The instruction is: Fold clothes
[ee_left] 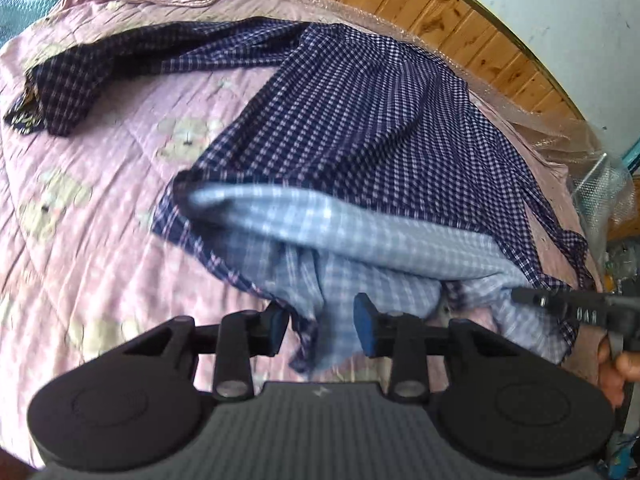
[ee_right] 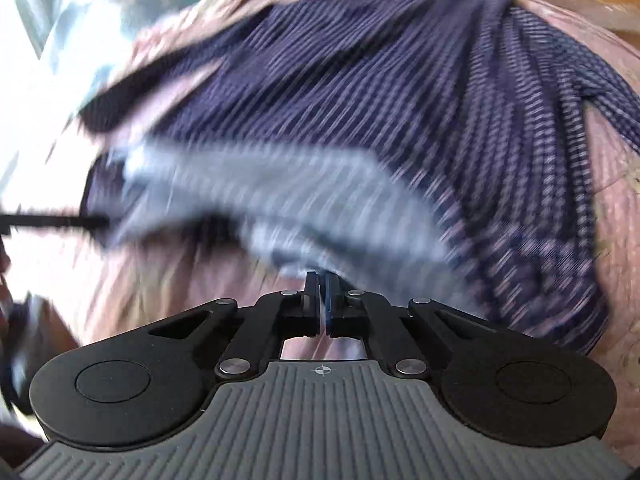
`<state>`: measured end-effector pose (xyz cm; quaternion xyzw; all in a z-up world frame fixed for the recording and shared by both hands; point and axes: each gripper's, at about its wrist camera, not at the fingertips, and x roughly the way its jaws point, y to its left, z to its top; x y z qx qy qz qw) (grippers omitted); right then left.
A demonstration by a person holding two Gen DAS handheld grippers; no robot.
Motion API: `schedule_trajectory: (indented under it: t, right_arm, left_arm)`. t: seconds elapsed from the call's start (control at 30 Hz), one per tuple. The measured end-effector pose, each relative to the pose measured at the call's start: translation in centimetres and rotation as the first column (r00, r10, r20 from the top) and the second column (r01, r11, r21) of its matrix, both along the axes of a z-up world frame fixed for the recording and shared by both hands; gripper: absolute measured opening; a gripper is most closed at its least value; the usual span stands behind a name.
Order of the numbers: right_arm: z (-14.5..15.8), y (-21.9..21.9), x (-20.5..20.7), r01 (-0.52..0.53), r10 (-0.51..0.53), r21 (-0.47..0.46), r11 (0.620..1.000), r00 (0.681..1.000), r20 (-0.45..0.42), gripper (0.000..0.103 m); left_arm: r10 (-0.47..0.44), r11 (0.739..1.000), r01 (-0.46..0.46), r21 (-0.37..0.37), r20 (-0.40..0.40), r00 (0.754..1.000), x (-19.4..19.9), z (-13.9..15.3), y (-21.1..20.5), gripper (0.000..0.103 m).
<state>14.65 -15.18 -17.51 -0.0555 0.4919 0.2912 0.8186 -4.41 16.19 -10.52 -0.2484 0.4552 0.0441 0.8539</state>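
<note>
One checked shirt [ee_left: 360,128] (on bed): left gripper [ee_left: 322,326] parted, holding nothing; right gripper [ee_right: 322,300] closed.

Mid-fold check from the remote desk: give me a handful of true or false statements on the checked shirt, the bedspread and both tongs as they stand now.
1. The checked shirt lies on a pink bedspread. True.
2. The left tongs are clamped tight on the shirt. False: their blue pads stand apart, with a fold of cloth hanging in the gap.
3. The right tongs are shut. True; the blurred right wrist view does not show whether cloth is pinched.
4. The shirt's pale inner side shows near the tongs. True.
5. The shirt is already a neat square. False: it is spread out, one sleeve stretched away.
</note>
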Motion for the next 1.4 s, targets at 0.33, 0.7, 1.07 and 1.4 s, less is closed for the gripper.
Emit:
schedule_trajectory:
  t: [0.33, 0.7, 1.07, 1.4]
  right_arm:
    - [0.8, 0.9, -3.1, 0.07, -0.033, 0.293, 0.954, 0.991, -0.131, 0.053]
    - [-7.7, 5.3, -2.1, 0.317, -0.09, 0.573, 0.756, 0.917, -0.389, 0.014]
    - [-4.6, -1.9, -4.1, 0.35, -0.002, 0.559, 0.751, 0.849, -0.529, 0.006]
    - [0.2, 0.3, -8.9, -0.011, 0.025, -0.068, 0.998, 0.979, 0.203, 0.066]
  left_arm:
    - [0.094, 0.995, -0.096, -0.029, -0.055, 0.994, -3.7, -1.9, 0.8, 0.053]
    - [0.178, 0.914, -0.149, -0.377, 0.044, 0.983, -1.1, 1.1, 4.2, 0.001]
    - [0.157, 0.955, -0.213, -0.207, -0.256, 0.954, -2.6, -1.4, 5.9, 0.002]
    - [-0.058, 0.981, 0.047, -0.19, -0.053, 0.997, 0.0, 3.6, -0.5, 0.021]
